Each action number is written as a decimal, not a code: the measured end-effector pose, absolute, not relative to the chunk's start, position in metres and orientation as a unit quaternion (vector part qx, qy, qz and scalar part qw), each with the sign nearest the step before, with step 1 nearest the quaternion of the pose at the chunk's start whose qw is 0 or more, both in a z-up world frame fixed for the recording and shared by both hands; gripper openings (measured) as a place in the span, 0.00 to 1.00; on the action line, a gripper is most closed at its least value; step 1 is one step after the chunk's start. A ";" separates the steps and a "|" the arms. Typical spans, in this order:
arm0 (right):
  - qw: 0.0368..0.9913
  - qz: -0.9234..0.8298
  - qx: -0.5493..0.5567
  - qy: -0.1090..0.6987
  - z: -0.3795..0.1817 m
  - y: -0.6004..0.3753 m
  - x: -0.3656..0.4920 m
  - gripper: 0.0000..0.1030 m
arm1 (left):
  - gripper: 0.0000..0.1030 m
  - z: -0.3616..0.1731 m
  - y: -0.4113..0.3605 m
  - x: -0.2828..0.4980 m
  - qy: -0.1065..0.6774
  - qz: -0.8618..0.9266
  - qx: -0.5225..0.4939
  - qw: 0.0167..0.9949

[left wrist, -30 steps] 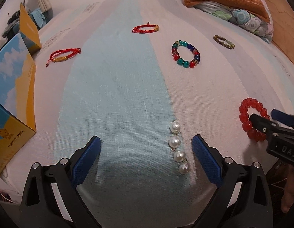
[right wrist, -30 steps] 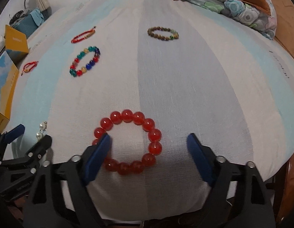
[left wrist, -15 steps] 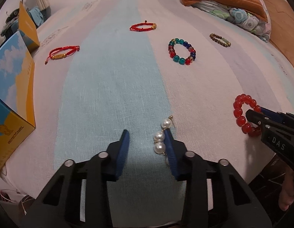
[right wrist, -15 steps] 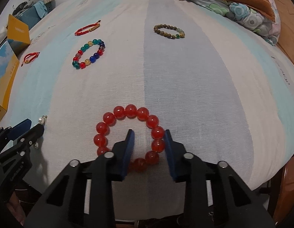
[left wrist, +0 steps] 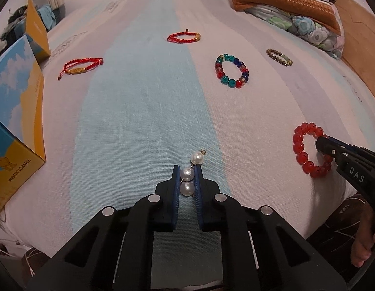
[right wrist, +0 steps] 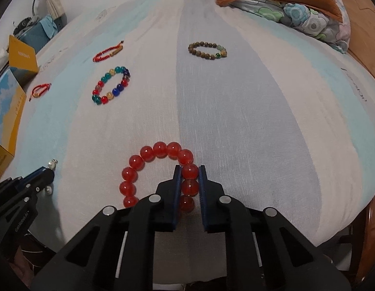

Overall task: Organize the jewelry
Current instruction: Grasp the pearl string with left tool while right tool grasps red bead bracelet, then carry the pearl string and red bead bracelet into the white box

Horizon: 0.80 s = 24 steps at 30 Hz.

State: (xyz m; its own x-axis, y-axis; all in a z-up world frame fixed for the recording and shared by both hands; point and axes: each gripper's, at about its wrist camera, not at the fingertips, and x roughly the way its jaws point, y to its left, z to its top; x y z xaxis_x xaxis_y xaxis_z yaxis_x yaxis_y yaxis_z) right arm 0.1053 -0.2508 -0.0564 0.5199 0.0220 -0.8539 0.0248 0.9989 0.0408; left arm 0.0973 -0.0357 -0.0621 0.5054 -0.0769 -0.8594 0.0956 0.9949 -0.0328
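My left gripper [left wrist: 187, 172] is shut on a strand of white pearls [left wrist: 196, 157] lying on the striped bed sheet; one pearl sticks out past the fingertips. My right gripper [right wrist: 190, 169] is shut on the right side of a red bead bracelet [right wrist: 148, 156], which also shows at the right of the left wrist view [left wrist: 299, 145]. Farther back lie a multicoloured bead bracelet [left wrist: 231, 70], a brown bead bracelet [right wrist: 207, 51], and two red cord bracelets [left wrist: 183, 36] [left wrist: 79, 66].
A blue and yellow cardboard box [left wrist: 15, 111] stands open at the left edge of the bed. Folded blankets and a pillow [left wrist: 291, 7] lie at the back right. A wooden bed frame [right wrist: 364, 24] runs along the right side.
Both grippers have gone from wide open to shut: the left closed on the pearl strand, the right closed on the red bead bracelet. Both moved slightly forward.
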 end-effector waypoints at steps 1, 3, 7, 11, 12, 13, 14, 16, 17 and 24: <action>0.873 0.001 0.027 0.487 -0.055 -0.251 0.105 0.13 | 0.11 -0.062 -0.036 0.097 0.494 -0.050 0.010 0.868; 0.876 0.003 0.030 0.481 -0.051 -0.251 0.104 0.13 | 0.11 -0.059 -0.035 0.097 0.493 -0.049 0.009 0.869; 0.881 0.010 0.038 0.472 -0.044 -0.251 0.101 0.13 | 0.11 -0.053 -0.032 0.096 0.489 -0.048 0.006 0.871; 0.886 0.018 0.049 0.460 -0.033 -0.251 0.097 0.13 | 0.10 -0.044 -0.029 0.095 0.485 -0.045 0.002 0.874; 0.887 0.021 0.048 0.458 -0.031 -0.249 0.096 0.13 | 0.10 -0.041 -0.027 0.095 0.483 -0.044 0.000 0.874; 0.888 0.023 0.048 0.456 -0.029 -0.248 0.095 0.13 | 0.10 -0.039 -0.027 0.094 0.482 -0.043 -0.001 0.875; 0.889 0.026 0.049 0.454 -0.026 -0.247 0.094 0.13 | 0.11 -0.036 -0.026 0.094 0.481 -0.043 -0.001 0.876; 0.890 0.030 0.049 0.451 -0.022 -0.245 0.094 0.13 | 0.11 -0.031 -0.024 0.093 0.478 -0.041 -0.003 0.877; 0.891 0.033 0.051 0.450 -0.019 -0.243 0.093 0.13 | 0.11 -0.029 -0.023 0.092 0.477 -0.040 -0.003 0.878; 0.895 0.047 0.056 0.439 0.002 -0.234 0.092 0.13 | 0.11 -0.009 -0.018 0.088 0.463 -0.034 -0.004 0.886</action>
State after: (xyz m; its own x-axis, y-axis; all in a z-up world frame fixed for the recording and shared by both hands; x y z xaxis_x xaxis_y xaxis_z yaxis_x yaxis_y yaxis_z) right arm 0.0918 -0.2341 0.0020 0.6099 0.1332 -0.7812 -0.0349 0.9893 0.1414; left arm 0.0882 -0.0179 -0.0089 0.5687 -0.0631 -0.8201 0.0557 0.9977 -0.0382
